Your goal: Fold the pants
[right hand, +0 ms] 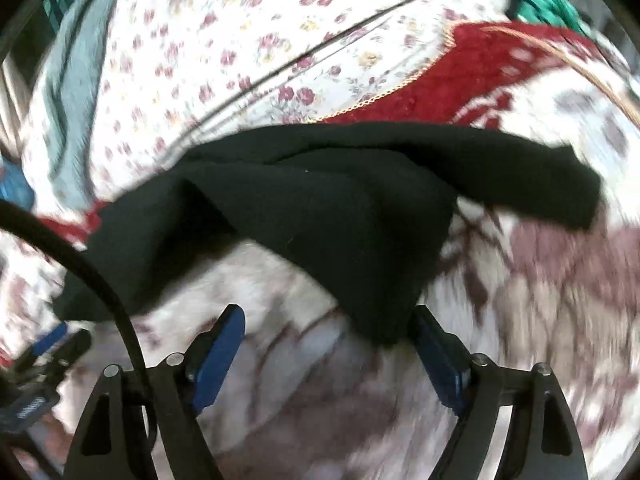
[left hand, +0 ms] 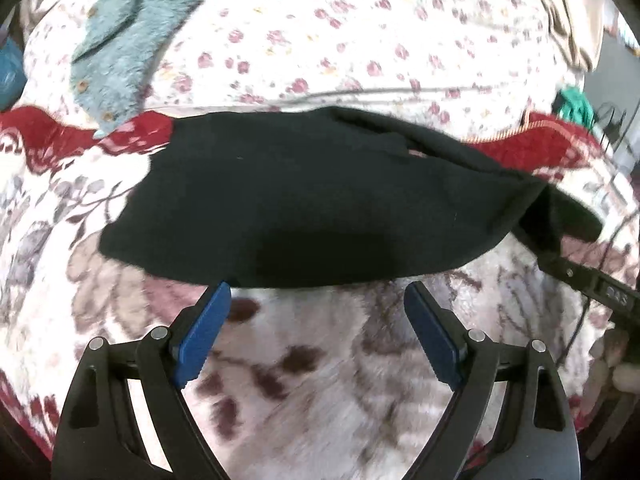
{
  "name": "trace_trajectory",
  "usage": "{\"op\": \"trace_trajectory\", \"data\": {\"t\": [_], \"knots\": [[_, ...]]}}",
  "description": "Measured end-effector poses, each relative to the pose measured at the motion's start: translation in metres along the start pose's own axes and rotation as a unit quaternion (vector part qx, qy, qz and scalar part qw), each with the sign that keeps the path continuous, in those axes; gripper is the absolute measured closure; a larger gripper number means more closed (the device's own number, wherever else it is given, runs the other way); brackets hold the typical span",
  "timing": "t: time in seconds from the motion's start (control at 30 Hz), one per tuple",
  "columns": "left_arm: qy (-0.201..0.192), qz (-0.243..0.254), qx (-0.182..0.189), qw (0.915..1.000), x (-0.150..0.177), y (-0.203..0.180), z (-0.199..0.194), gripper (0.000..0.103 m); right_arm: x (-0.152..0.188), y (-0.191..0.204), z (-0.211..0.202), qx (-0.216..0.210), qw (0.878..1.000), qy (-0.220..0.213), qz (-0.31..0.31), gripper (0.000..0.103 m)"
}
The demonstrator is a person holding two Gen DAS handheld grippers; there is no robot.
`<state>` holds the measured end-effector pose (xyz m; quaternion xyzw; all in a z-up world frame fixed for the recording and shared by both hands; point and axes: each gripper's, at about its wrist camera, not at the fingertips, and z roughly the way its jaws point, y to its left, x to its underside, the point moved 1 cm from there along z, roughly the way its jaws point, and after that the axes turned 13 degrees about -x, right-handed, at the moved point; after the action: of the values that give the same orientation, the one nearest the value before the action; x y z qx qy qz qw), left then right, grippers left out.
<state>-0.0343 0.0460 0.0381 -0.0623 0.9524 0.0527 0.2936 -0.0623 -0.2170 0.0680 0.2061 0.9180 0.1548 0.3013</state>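
right claw (right hand: pixel 326 330) spread, far finger behind blurred black pants (right hand: pixel 320 208)

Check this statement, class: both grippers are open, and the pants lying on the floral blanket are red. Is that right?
Not quite. The pants are black, not red; the left wrist view shows this. Only the blanket has red. Both the left gripper and the right gripper are open.
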Motion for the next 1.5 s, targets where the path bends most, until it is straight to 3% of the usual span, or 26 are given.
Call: {"op": "trace_trajectory", "data": {"t": [0.1, 0.17, 0.3, 0.37, 0.47, 0.57, 0.83, 0.93, 0.97, 1.0, 1.07, 1.1, 1.23, 1.4, 1.5], "knots": [[0.021, -0.051, 0.037, 0.9978, -0.001, 0.027, -0.003, 0.014, 0.008, 0.013, -0.013, -0.071, 0.997, -0.009, 0.001, 0.021], [0.035, -0.086, 0.051, 0.9943, -0.001, 0.044, -0.001, 0.014, 0.011, 0.023, -0.011, -0.085, 0.996, -0.006, -0.008, 0.021], [0.037, -0.127, 0.036, 0.9906, 0.002, 0.065, 0.005, 0.014, 0.011, 0.041, 0.0, -0.096, 0.995, 0.002, -0.01, 0.021], [0.053, -0.152, 0.05, 0.9856, 0.003, 0.072, 0.013, 0.014, 0.007, 0.046, 0.009, -0.099, 0.995, 0.012, -0.007, 0.021], [0.047, -0.199, 0.057, 0.9773, 0.004, 0.087, 0.023, 0.014, -0.007, 0.045, 0.022, -0.094, 0.995, 0.028, 0.006, 0.021], [0.05, -0.235, 0.07, 0.9682, -0.001, 0.096, 0.036, 0.014, -0.012, 0.043, 0.034, -0.109, 0.994, 0.02, 0.013, 0.021], [0.049, -0.224, 0.045, 0.9723, -0.024, 0.084, 0.053, 0.014, -0.022, 0.036, 0.058, -0.148, 0.988, 0.003, 0.037, 0.027], [0.05, -0.212, 0.04, 0.9752, -0.03, 0.081, 0.057, 0.015, -0.026, 0.03, 0.067, -0.163, 0.985, -0.003, 0.054, 0.038], [0.047, -0.211, 0.039, 0.9757, -0.032, 0.081, 0.058, 0.034, -0.027, 0.027, 0.07, -0.168, 0.984, -0.008, 0.058, 0.044], [0.05, -0.211, 0.034, 0.9757, -0.034, 0.081, 0.059, 0.071, -0.028, 0.024, 0.072, -0.169, 0.984, -0.013, 0.061, 0.055], [0.079, -0.21, 0.053, 0.9731, -0.037, 0.082, 0.07, 0.087, -0.03, 0.021, 0.076, -0.169, 0.983, -0.013, 0.065, 0.074], [0.085, -0.214, 0.056, 0.9716, -0.036, 0.083, 0.072, 0.088, -0.03, 0.02, 0.078, -0.175, 0.982, -0.009, 0.069, 0.081], [0.076, -0.21, 0.052, 0.9732, -0.035, 0.087, 0.063, 0.091, -0.028, 0.033, 0.072, -0.158, 0.987, -0.003, 0.033, 0.091], [0.073, -0.193, 0.057, 0.9768, -0.04, 0.095, 0.043, 0.093, -0.025, 0.05, 0.057, -0.164, 0.986, 0.007, 0.014, 0.093], [0.051, -0.187, 0.051, 0.9797, -0.048, 0.107, 0.025, 0.093, -0.023, 0.066, 0.05, -0.17, 0.985, 0.014, -0.001, 0.094]]}}
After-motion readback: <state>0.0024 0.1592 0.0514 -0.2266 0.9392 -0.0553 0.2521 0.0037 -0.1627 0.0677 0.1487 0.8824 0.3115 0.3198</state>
